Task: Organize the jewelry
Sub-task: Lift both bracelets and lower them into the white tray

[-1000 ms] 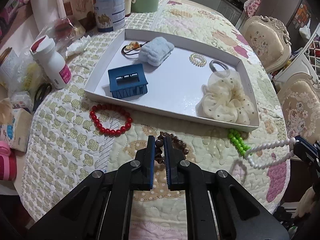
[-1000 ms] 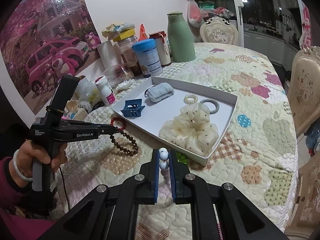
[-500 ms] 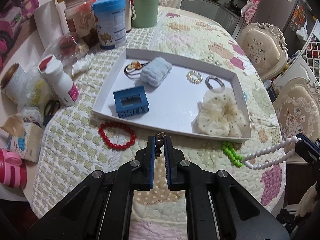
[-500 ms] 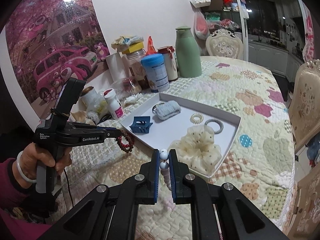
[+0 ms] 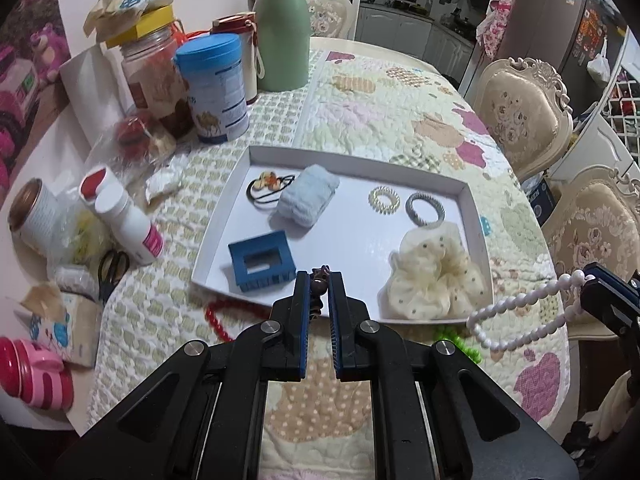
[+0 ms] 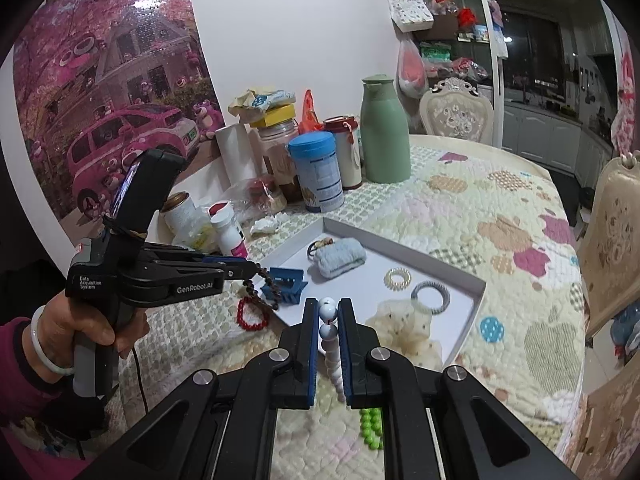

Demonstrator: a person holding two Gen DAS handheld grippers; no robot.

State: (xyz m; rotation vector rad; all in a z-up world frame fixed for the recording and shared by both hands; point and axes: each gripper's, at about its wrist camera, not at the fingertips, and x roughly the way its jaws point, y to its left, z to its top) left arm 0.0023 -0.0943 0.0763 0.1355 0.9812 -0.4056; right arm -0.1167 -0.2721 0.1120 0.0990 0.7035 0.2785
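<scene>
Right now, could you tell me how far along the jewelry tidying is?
Partway. The white tray already holds a blue claw clip, cream scrunchie and coil ties. In hand: the left gripper grips a brown bead bracelet, the right gripper a white bead strand. The red bracelet and green beads remain on the quilt.

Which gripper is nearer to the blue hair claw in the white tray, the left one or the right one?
Left. The left gripper, holding the brown bead bracelet, hangs just beside the blue hair claw. The right gripper, holding the white bead strand, is farther, by the cream scrunchie.
</scene>
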